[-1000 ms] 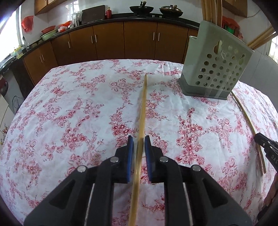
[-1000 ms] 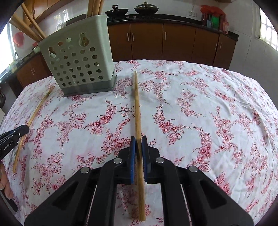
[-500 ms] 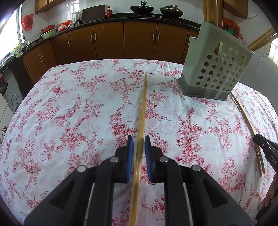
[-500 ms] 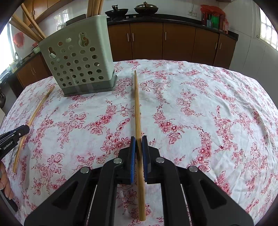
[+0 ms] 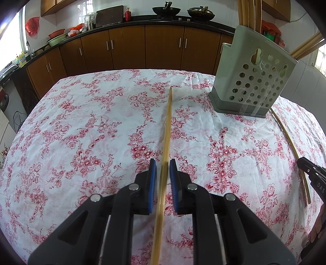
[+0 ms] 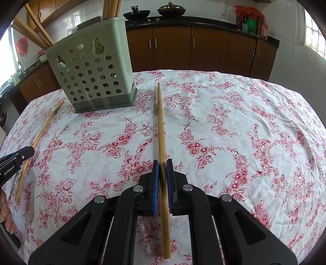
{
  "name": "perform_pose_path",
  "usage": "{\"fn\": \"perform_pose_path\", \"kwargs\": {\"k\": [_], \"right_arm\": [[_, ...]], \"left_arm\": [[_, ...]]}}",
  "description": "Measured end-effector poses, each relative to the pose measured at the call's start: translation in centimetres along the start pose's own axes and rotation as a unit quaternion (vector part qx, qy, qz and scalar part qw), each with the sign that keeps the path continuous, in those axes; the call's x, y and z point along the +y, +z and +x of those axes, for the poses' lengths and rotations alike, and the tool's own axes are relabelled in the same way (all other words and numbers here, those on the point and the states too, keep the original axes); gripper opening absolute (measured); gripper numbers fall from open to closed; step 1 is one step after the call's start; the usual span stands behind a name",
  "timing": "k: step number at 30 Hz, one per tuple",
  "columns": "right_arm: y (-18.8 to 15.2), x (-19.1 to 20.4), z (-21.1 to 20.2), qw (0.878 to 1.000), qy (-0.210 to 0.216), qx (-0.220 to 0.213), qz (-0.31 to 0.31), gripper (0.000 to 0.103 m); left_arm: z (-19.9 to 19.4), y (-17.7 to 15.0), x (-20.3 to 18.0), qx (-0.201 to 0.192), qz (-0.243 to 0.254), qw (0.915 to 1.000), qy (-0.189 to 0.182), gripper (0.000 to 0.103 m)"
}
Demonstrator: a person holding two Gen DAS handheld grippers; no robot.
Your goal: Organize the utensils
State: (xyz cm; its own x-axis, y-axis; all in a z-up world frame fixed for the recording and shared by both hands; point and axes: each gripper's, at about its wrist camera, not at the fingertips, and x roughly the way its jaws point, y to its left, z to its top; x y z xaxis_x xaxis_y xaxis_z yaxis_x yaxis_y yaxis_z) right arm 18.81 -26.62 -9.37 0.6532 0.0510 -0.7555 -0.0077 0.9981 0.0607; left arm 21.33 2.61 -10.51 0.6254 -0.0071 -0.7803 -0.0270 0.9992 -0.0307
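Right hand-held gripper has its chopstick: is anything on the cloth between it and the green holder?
Nothing visible. The right hand-held gripper grips the chopstick; only bare floral tablecloth lies before the holder.

A home kitchen: brown wooden cabinets under a black countertop carry two dark woks, white tiled walls rise behind, and a floral-clothed table fills the foreground.

Your two wrist views look steeply down along each tool, close over the desk; both share the utensil holder.
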Motion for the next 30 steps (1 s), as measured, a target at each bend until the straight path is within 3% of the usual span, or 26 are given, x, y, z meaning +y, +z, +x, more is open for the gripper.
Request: {"fn": "perform_pose_path", "kwargs": {"k": [23, 30], "right_arm": [[0.0, 0.1, -0.1, 1.0, -0.001, -0.001, 0.0, 0.009], [-1.1, -0.1, -0.7, 1.0, 0.005, 0.0, -0.002, 0.009]], "left_arm": [[0.1, 0.0, -0.1, 0.0, 0.001, 1.0, 0.0, 0.018], [-1.0, -1.4, 0.0, 0.007, 0.039, 0.9992, 0.005, 0.018]]}}
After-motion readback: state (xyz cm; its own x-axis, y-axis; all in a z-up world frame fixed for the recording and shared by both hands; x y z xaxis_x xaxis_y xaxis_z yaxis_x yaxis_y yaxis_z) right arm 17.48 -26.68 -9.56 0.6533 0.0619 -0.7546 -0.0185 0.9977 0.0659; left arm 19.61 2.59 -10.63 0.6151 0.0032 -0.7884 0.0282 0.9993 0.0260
